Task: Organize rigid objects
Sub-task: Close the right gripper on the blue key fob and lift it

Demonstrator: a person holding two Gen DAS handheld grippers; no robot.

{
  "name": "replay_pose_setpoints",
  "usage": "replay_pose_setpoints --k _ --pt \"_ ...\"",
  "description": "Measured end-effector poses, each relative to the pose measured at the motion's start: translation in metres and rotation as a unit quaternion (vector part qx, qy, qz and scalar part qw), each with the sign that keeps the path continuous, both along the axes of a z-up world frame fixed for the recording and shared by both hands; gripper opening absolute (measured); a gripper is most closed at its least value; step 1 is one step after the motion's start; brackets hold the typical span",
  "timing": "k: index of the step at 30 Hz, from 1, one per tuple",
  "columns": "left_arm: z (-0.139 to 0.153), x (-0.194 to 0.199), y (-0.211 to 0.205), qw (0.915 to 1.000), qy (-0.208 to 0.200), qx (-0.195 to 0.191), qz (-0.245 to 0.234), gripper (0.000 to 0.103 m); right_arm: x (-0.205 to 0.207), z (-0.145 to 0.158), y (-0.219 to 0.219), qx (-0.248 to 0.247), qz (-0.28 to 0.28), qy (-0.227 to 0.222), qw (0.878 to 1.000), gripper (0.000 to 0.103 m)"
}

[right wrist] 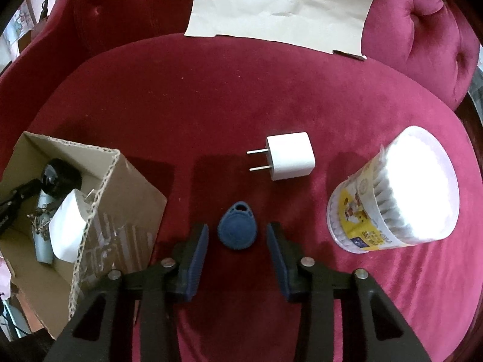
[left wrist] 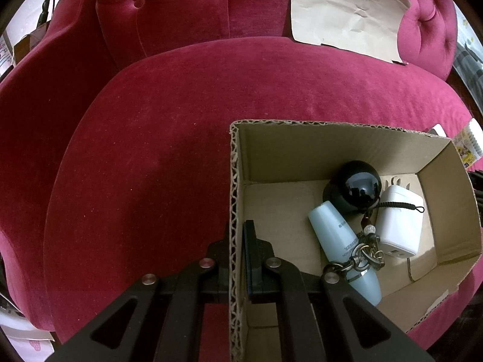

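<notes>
Right gripper (right wrist: 237, 259) low over the red velvet seat cushion (right wrist: 241, 96), fingers spread apart with the blue key fob (right wrist: 237, 229) lying flat between them, touching neither pad. Just past the fob, the white plug adapter (right wrist: 290, 156) lies on its side, prongs pointing left. To the right of both, the tub of cotton swabs (right wrist: 395, 193) stands upright on the cushion, well apart from the adapter (top blown out by glare).

Left gripper (left wrist: 237, 259): fingers clamped on the near left wall of the cardboard box (left wrist: 238, 181), one finger outside, one inside, wall pinched between. The box sits on the cushion, open top. Inside, near to far: pale blue bottle (left wrist: 341, 241) lying down with a metal keychain (left wrist: 360, 256) draped over its lower end; white charger block (left wrist: 398, 223) just right of the bottle, a black cord loop across its top; black glossy ball-shaped object (left wrist: 357, 187) behind, touching both.

In the right wrist view the box is at far left, well apart from the fob.

Furthest back: a creased sheet of brown paper (right wrist: 280, 6) propped against the tufted backrest (left wrist: 169, 3).
</notes>
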State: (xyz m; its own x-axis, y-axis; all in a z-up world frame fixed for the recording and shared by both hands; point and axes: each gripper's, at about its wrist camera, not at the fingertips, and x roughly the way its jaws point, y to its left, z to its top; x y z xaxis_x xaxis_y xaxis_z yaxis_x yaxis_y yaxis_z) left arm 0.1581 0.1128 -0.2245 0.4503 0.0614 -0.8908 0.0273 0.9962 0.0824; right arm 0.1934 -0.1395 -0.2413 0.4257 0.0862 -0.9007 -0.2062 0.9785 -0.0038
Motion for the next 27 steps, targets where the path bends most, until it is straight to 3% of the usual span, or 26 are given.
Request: replay_pose_setpoints --k 2,13,27 --pt "0.000 0.000 0.000 1.0000 0.000 0.000 0.000 0.004 0.001 0.001 0.000 -0.004 -0.003 -0.004 1.000 0.027" --pt "0.000 0.000 -0.001 1.0000 0.000 0.001 0.001 0.004 -0.004 0.008 -0.001 0.006 -0.010 -0.004 1.000 0.027" --pt "0.000 0.001 0.000 1.0000 0.000 0.000 0.002 0.004 -0.013 0.048 -0.005 0.010 -0.008 -0.040 0.999 0.027"
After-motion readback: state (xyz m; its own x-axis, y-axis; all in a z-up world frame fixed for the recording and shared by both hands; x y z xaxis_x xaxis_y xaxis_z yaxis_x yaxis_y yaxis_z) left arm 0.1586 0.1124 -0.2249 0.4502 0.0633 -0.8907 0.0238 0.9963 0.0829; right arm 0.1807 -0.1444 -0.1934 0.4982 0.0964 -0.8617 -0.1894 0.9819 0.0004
